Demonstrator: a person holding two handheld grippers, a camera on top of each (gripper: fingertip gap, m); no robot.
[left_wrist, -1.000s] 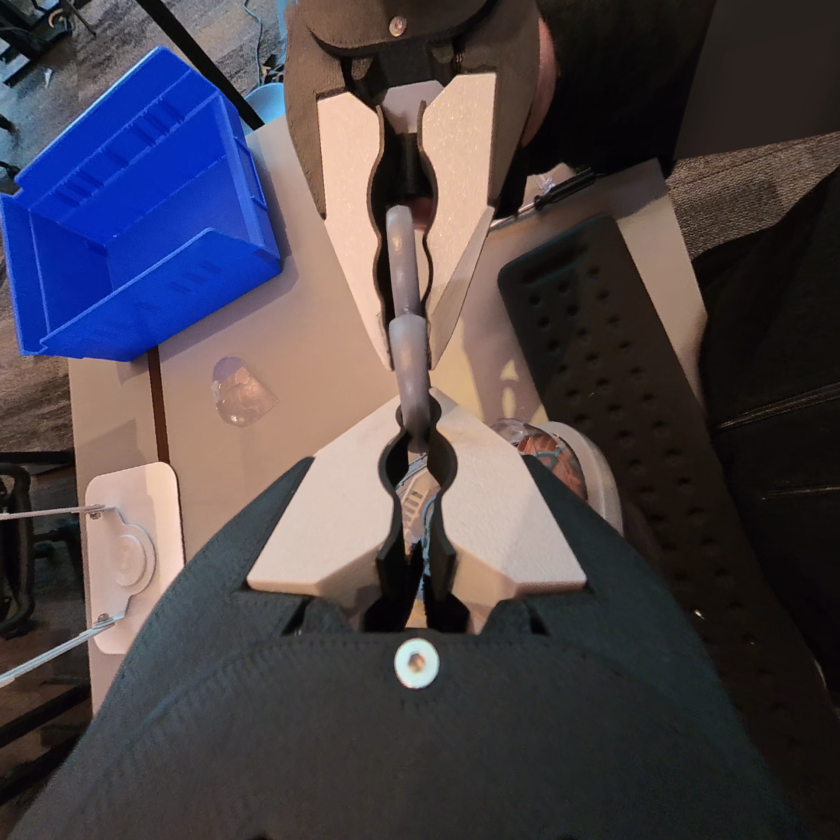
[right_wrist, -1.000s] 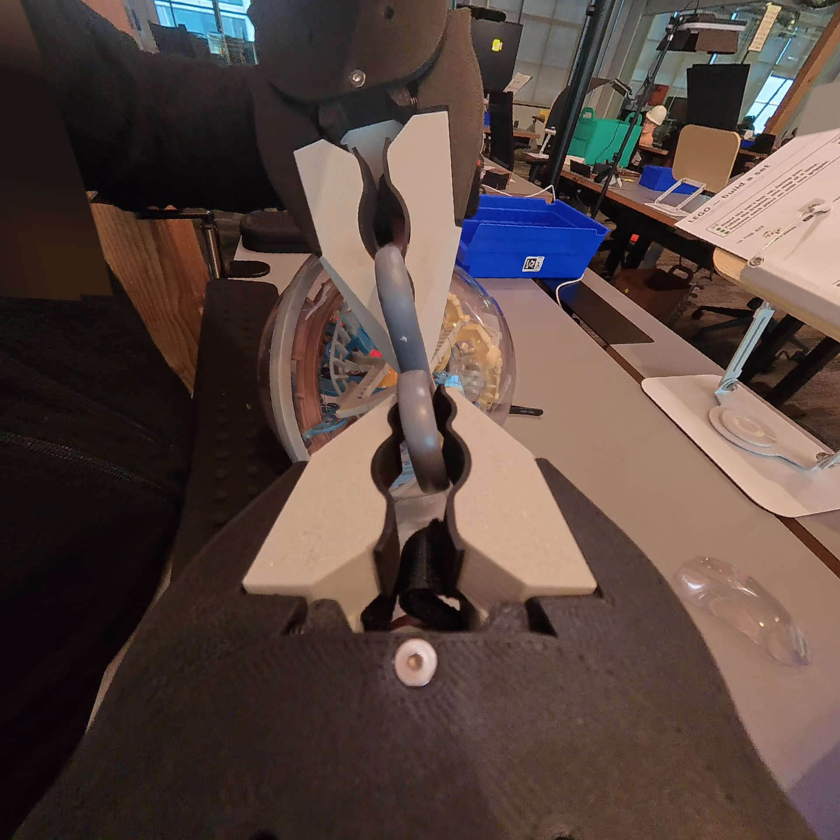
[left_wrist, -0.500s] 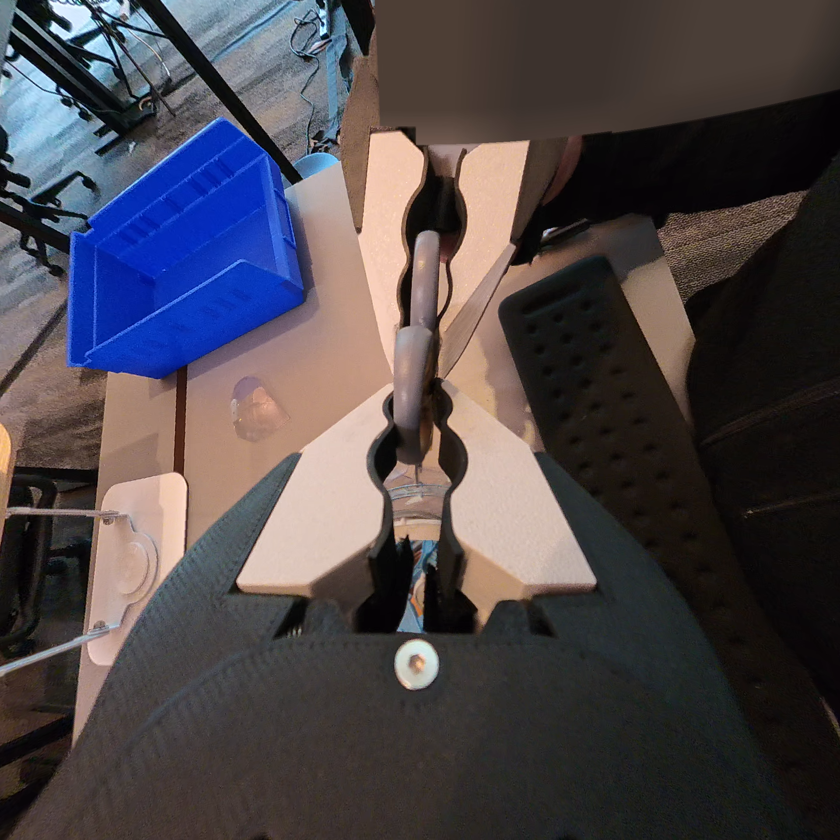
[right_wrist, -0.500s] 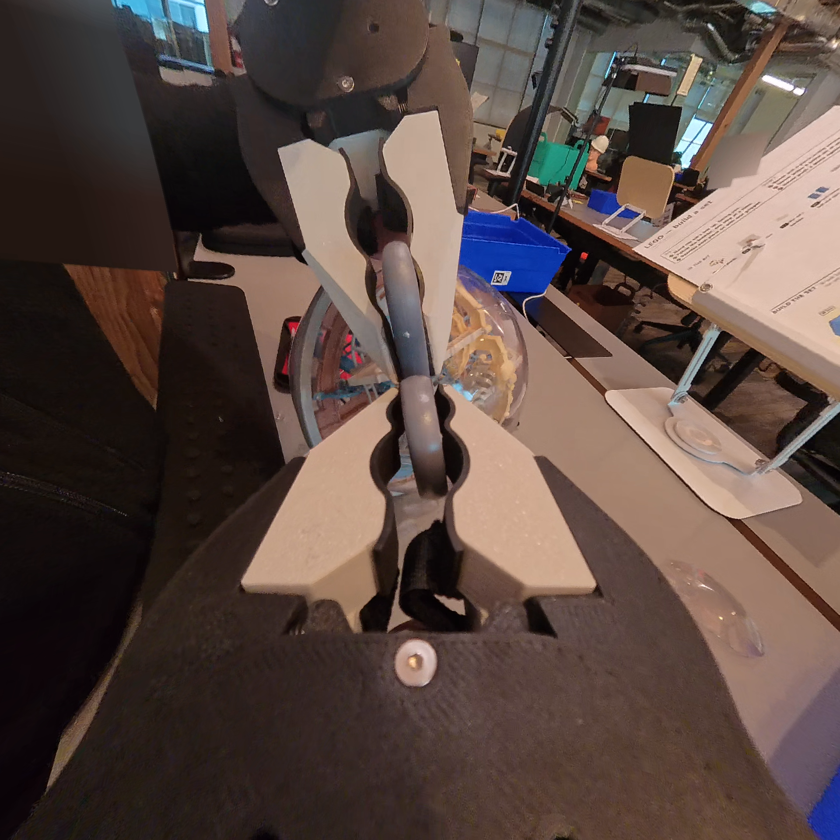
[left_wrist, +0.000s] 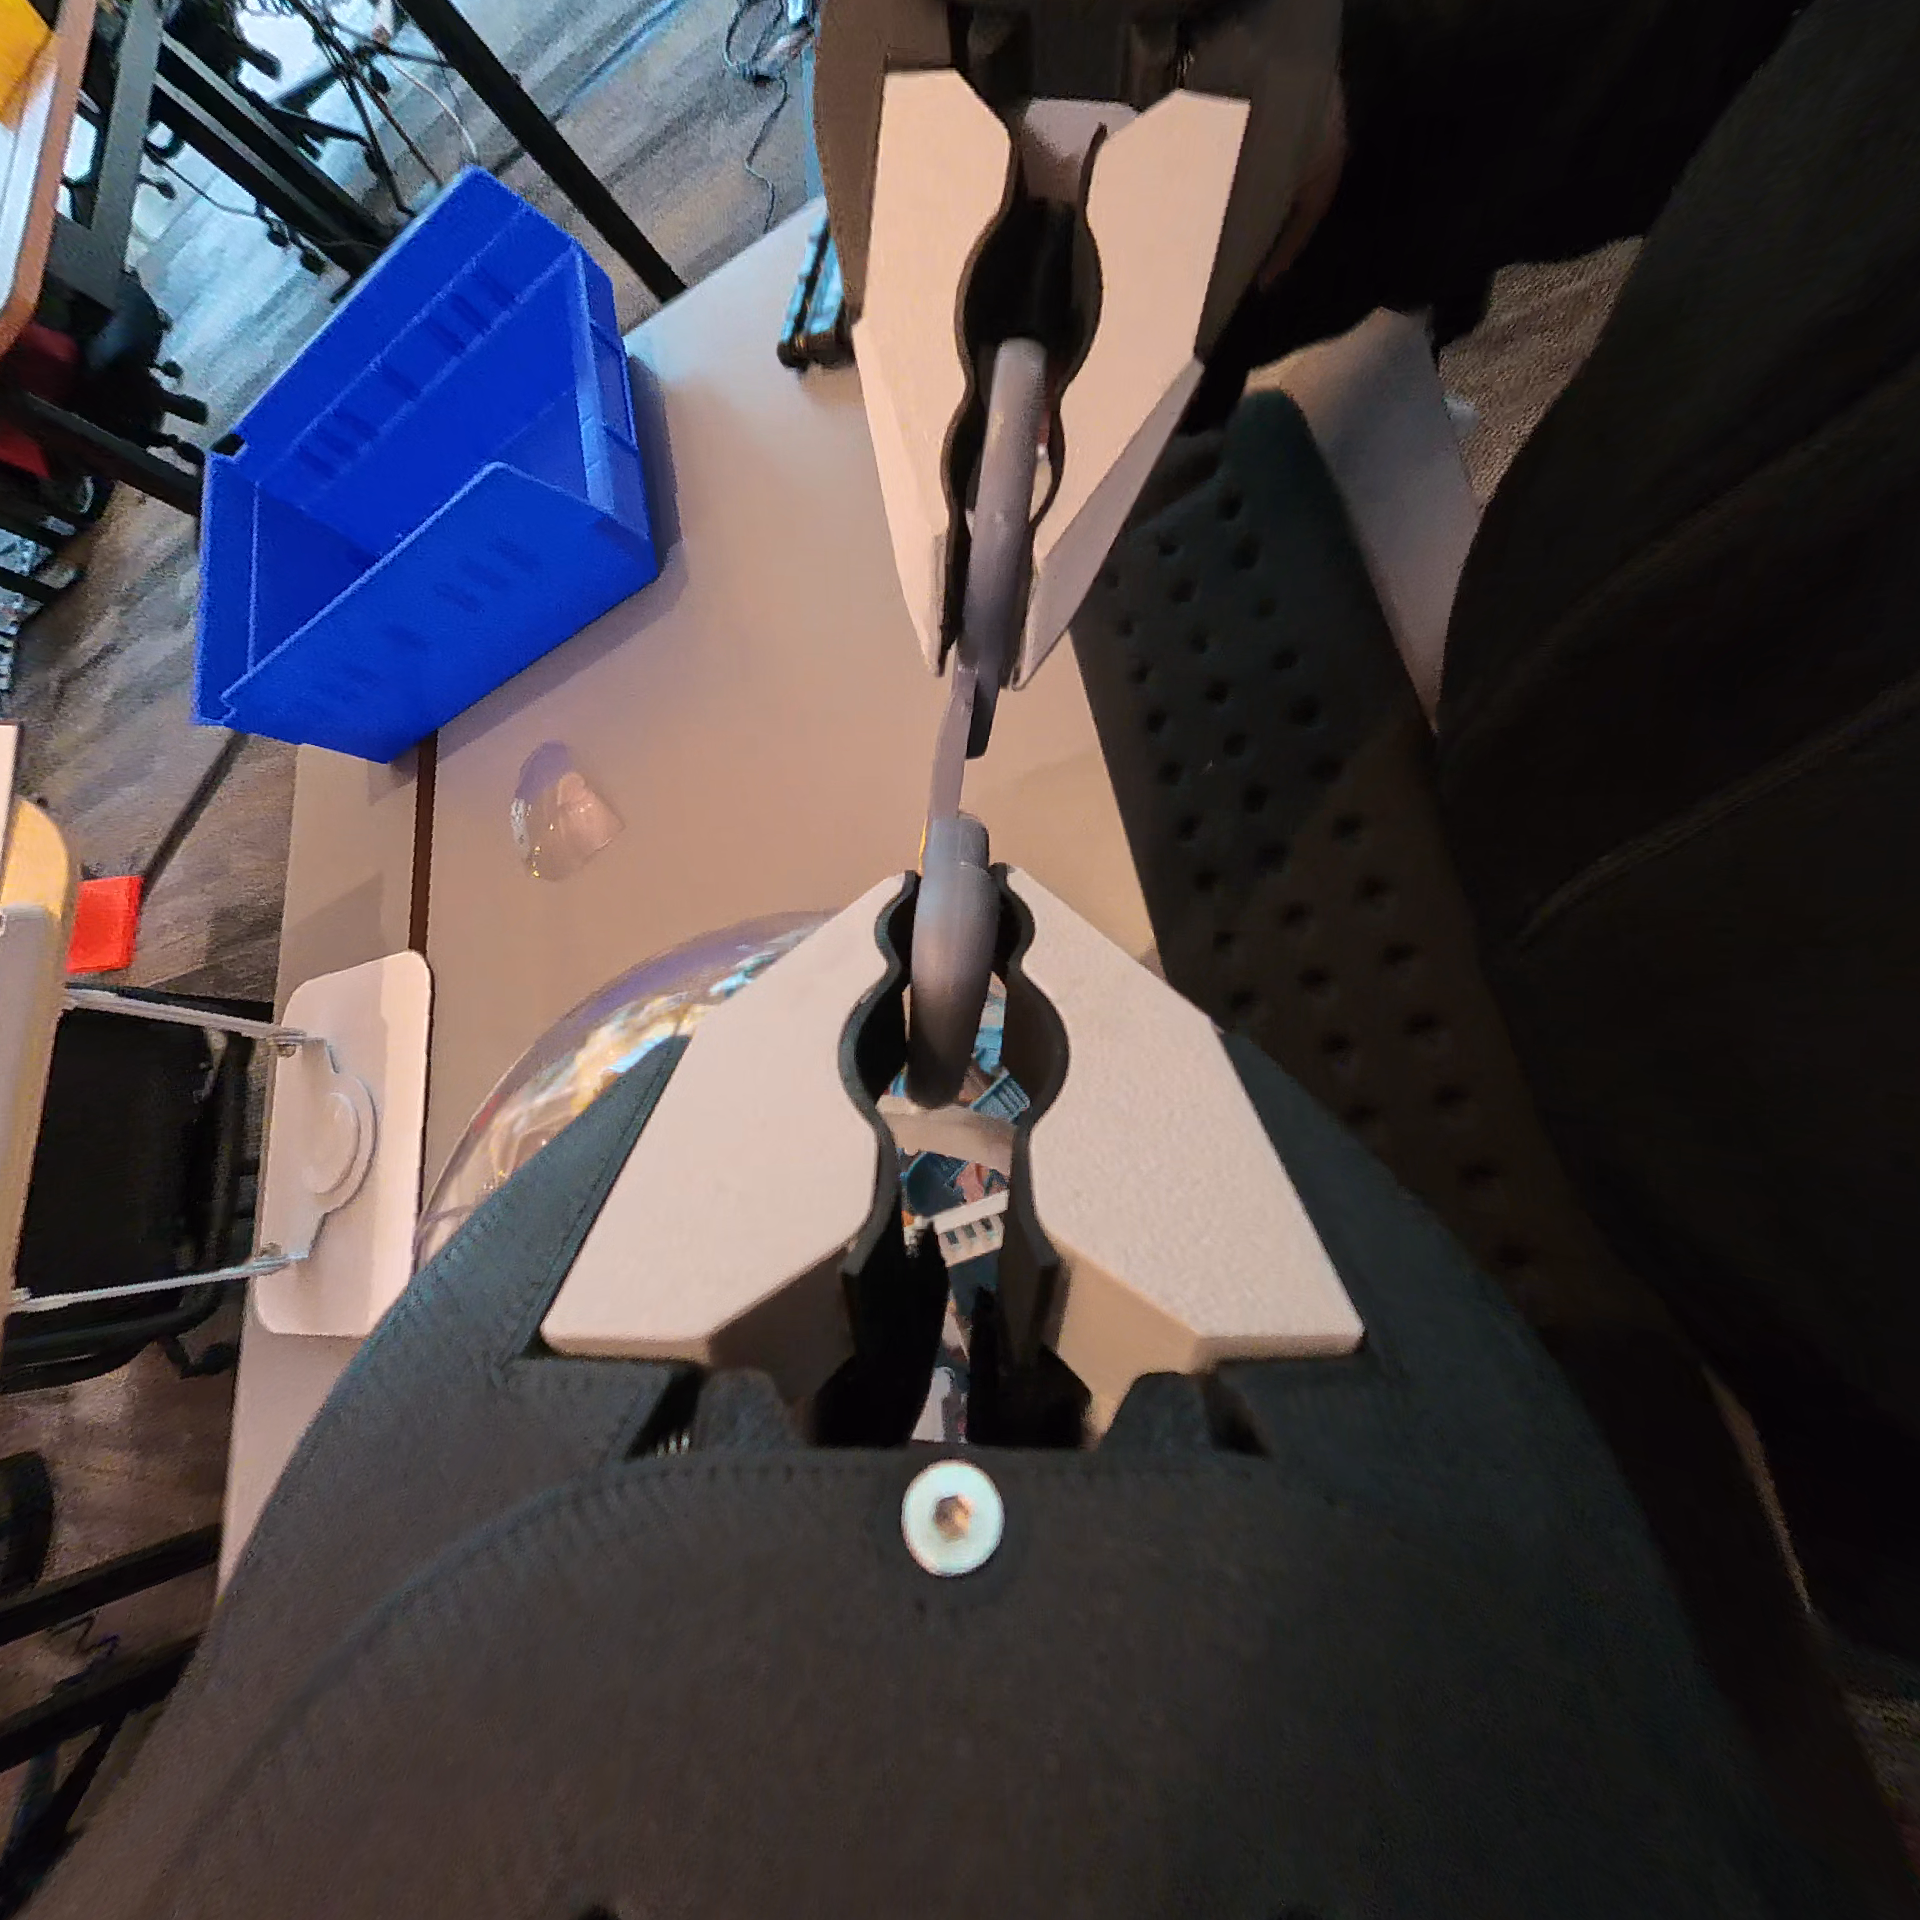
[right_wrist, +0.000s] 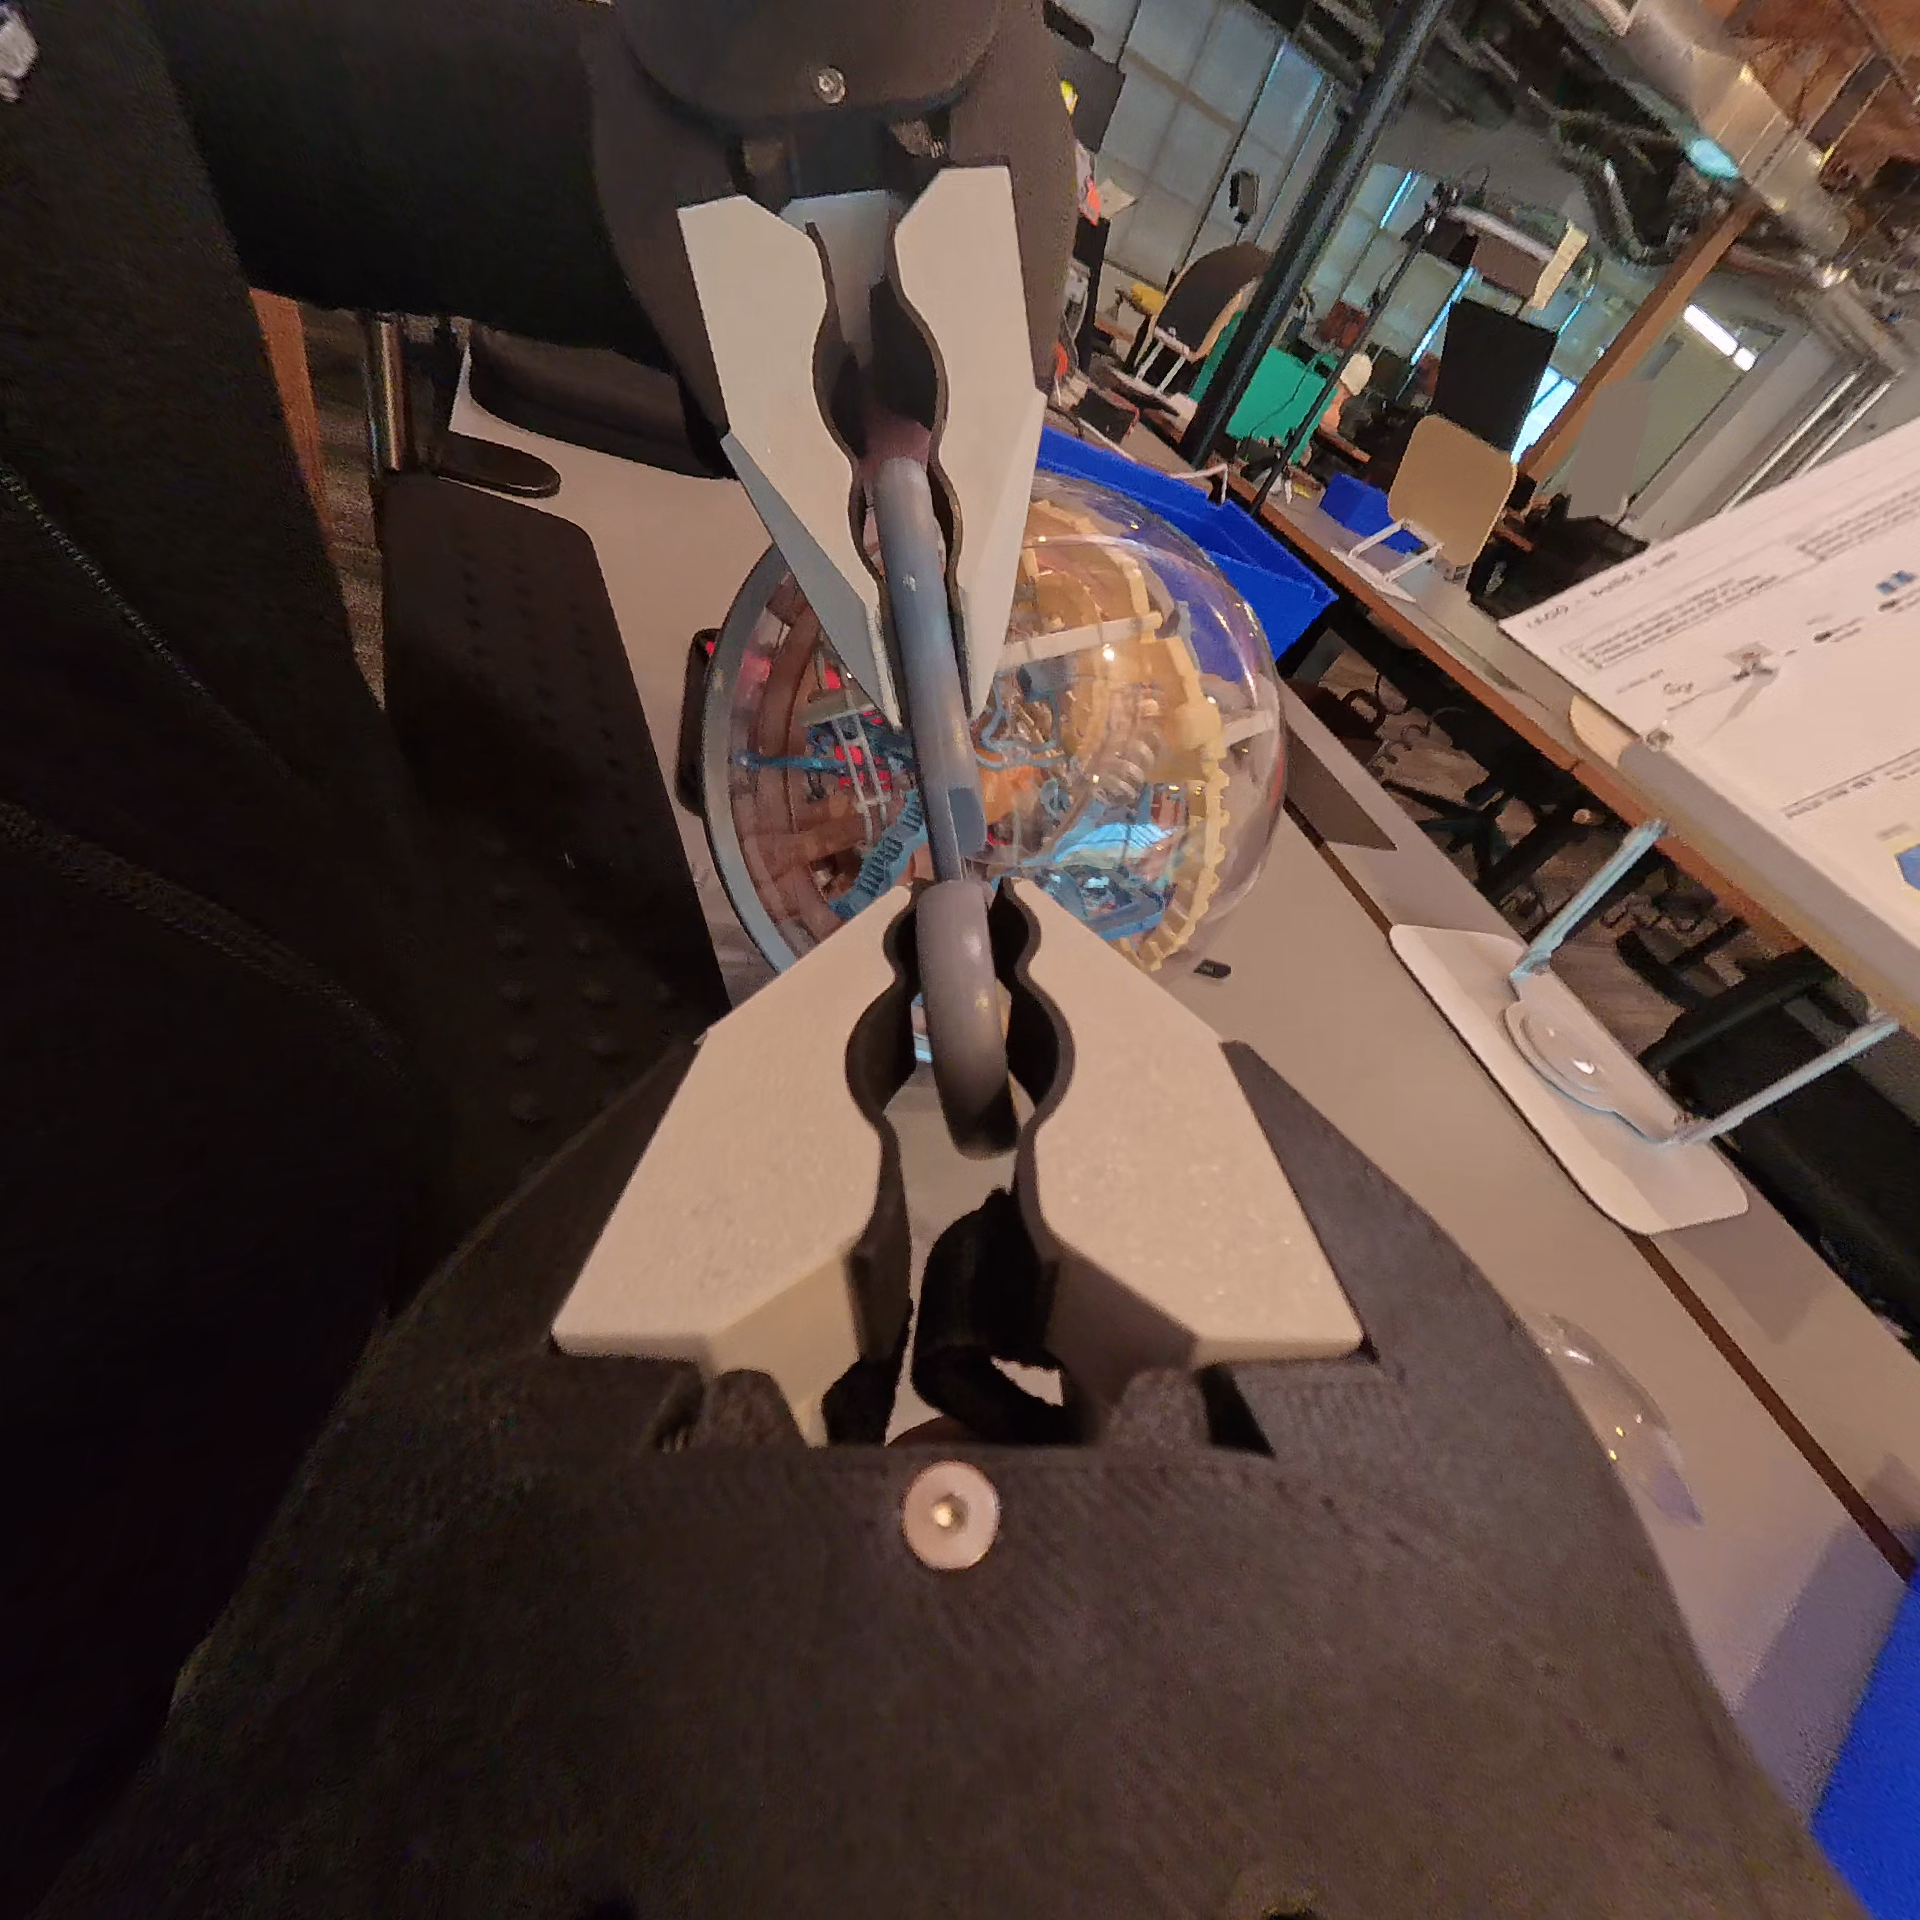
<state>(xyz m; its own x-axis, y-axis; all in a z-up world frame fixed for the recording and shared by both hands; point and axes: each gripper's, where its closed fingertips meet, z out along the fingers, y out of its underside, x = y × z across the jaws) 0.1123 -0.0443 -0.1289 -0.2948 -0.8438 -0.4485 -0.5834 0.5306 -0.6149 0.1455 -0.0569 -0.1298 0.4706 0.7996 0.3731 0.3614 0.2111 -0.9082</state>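
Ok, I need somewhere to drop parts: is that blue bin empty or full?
Empty, as far as it shows: the left wrist view looks into the blue bin and sees only bare blue walls and floor.

We see print only on a white instruction sheet (right_wrist: 1756, 634) on a stand at the right edge of the right wrist view, above the tabletop (right_wrist: 1382, 1049): lines of small text and a few small pictures. Nothing else we see bears writing.
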